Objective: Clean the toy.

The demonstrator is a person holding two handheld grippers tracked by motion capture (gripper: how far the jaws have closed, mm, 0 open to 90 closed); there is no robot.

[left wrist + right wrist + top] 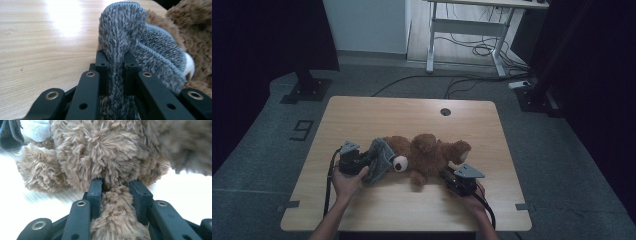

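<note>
Both grippers are black; the left gripper [362, 162], at lower left of the high view, and the right gripper [451, 178], at lower centre, each carry a grey three-cornered plate on top; a black cable trails from each toward the bottom edge; in the gripper views the jaws are matte black bars with brass-ringed holes; forearms bare, without sleeves.
</note>
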